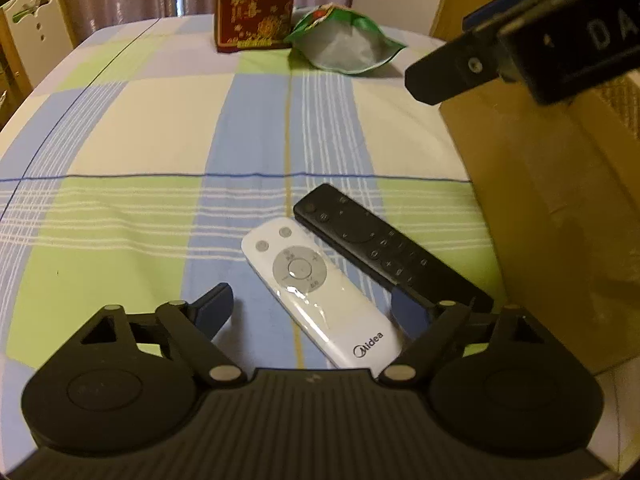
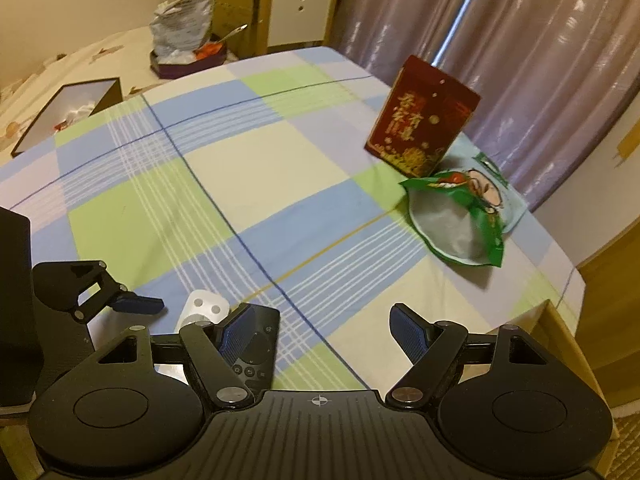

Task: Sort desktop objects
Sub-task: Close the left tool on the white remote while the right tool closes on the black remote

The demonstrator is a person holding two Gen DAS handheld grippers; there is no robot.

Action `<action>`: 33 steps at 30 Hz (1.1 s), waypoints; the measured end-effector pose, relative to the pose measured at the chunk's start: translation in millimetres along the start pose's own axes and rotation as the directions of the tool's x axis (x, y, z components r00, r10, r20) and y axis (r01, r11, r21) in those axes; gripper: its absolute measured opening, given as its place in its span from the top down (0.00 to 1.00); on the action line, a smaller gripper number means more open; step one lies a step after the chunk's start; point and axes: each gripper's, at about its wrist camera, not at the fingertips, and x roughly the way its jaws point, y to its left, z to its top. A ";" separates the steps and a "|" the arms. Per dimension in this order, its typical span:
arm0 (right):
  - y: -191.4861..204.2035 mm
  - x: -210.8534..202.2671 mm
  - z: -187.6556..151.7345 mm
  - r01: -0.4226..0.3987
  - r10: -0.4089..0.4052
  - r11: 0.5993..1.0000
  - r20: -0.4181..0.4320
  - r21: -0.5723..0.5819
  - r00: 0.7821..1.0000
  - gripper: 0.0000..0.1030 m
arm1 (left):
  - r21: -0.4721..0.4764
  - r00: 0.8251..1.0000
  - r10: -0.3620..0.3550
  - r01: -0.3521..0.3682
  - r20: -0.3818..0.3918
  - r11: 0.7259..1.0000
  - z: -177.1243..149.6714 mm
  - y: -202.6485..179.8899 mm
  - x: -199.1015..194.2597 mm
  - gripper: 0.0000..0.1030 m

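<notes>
Both jaws stand wide, empty. My left gripper (image 1: pixel 312 308) straddles the white remote (image 1: pixel 316 296); I should lower squarely, pinching its long sides without catching the black remote (image 1: pixel 384 244) touching it.

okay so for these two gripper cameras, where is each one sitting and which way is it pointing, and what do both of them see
Left wrist: sits on the left gripper, low over the plaid tablecloth, facing the white remote and black remote; its open fingers show, the right gripper at upper right.
Right wrist: sits on the right gripper, higher, facing across the table toward the curtains; its open fingers show, the left gripper at lower left.
Shared: both remotes, red box, green bag, tablecloth.
</notes>
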 end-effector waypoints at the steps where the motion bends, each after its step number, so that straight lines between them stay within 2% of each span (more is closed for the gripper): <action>1: -0.1 2.0 0.2 -0.004 0.004 1.000 -0.006 -0.001 1.000 0.25 | -0.002 1.000 0.008 -0.008 -0.005 1.000 -0.6 0.0 2.0 0.23; 14: -3.4 17.1 2.5 0.007 -0.004 0.998 -0.052 0.060 0.999 0.24 | 0.028 0.999 0.052 -0.051 -0.008 0.998 9.7 25.8 -2.4 0.26; 19: -5.6 18.7 2.8 0.019 -0.014 0.996 -0.059 0.083 0.998 0.24 | 0.073 0.999 0.033 -0.032 -0.017 0.997 15.4 13.5 3.5 0.31; 23: -6.6 17.6 2.2 0.022 -0.017 0.996 -0.061 0.091 0.998 0.24 | 0.097 0.998 0.047 -0.043 -0.040 0.994 11.3 3.3 12.0 0.34; 26: -4.4 20.1 1.3 0.015 -0.009 0.996 -0.069 0.090 0.998 0.24 | 0.107 0.998 0.054 -0.050 -0.037 0.993 9.2 4.8 12.1 0.41; 27: -2.8 21.3 1.3 0.009 -0.003 0.996 -0.071 0.089 0.997 0.24 | 0.103 0.998 0.053 -0.049 -0.037 0.993 9.3 7.0 11.1 0.49; 28: -0.4 22.8 2.0 0.002 0.004 0.996 -0.071 0.086 0.997 0.24 | 0.102 0.998 0.056 -0.052 -0.038 0.993 9.8 10.1 9.5 0.63; 33: 15.1 31.4 9.3 -0.037 0.042 0.997 -0.080 0.066 0.996 0.24 | 0.116 0.995 0.076 -0.069 -0.058 0.991 8.9 35.0 1.0 0.66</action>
